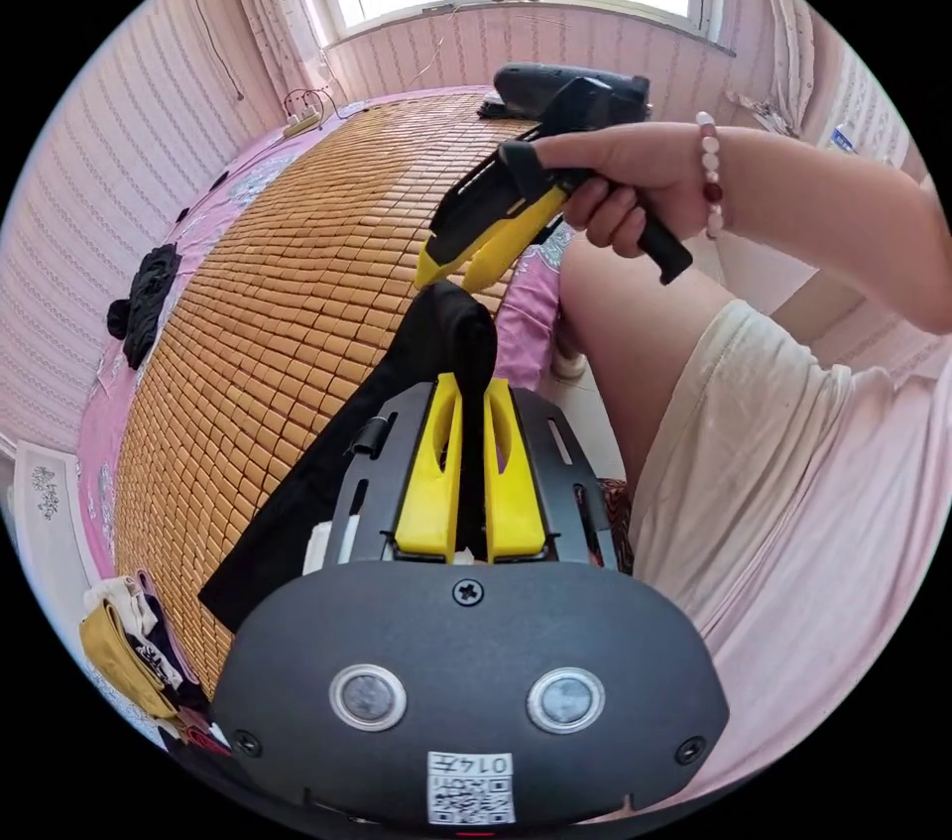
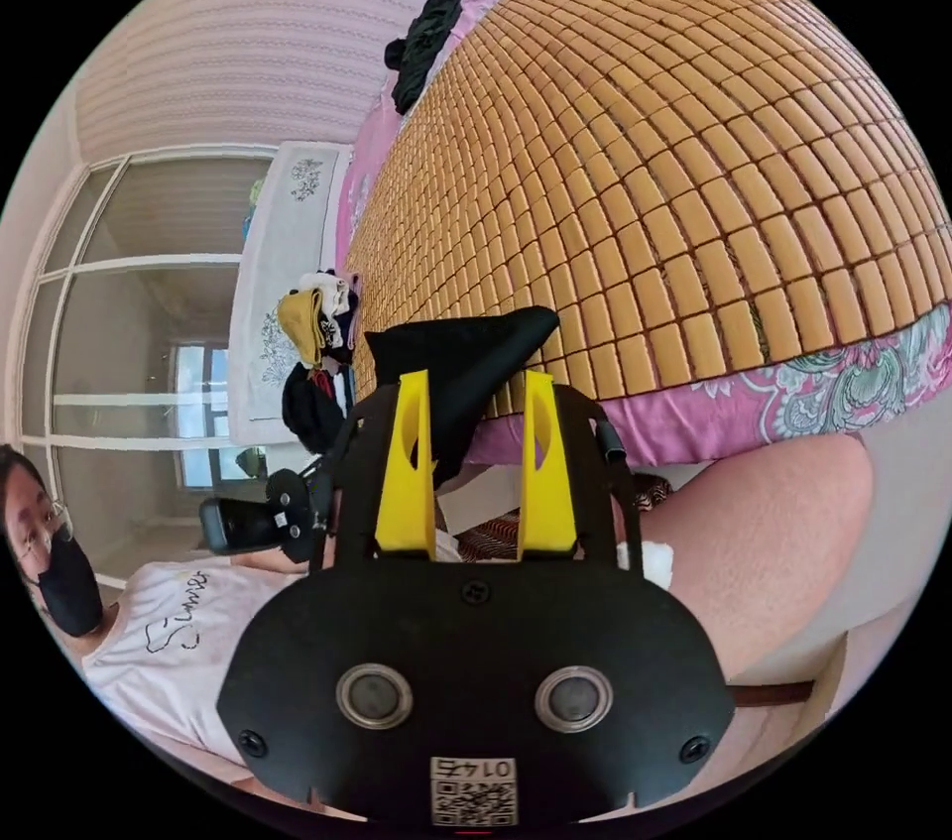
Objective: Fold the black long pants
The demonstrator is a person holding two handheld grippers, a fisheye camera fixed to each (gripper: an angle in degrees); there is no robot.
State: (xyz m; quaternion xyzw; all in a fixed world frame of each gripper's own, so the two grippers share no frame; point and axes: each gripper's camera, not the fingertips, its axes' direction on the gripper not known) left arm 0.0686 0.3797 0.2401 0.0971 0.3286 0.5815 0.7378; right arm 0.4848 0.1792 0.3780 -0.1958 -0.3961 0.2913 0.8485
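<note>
The black long pants (image 1: 297, 493) hang off the edge of a bamboo mat, bunched into a peak at the top. My left gripper (image 1: 473, 382) is shut on that bunched part, with cloth pinched between its yellow jaws. A hand holds my right gripper (image 1: 448, 280) just above the peak, jaws pointing down at it. In the right gripper view the right gripper (image 2: 476, 379) is open. A point of the pants (image 2: 466, 354) sticks up between its spread jaws without being pressed. The left gripper's black body (image 2: 253, 523) shows lower left.
The bamboo mat (image 1: 288, 285) covers a bed with a pink sheet (image 2: 793, 404). A dark garment heap (image 1: 144, 295) lies at its far side. A stack of clothes (image 1: 124, 642) sits at one end. A black device (image 1: 555, 81) rests near the window. The person's leg (image 1: 635, 334) is beside the bed.
</note>
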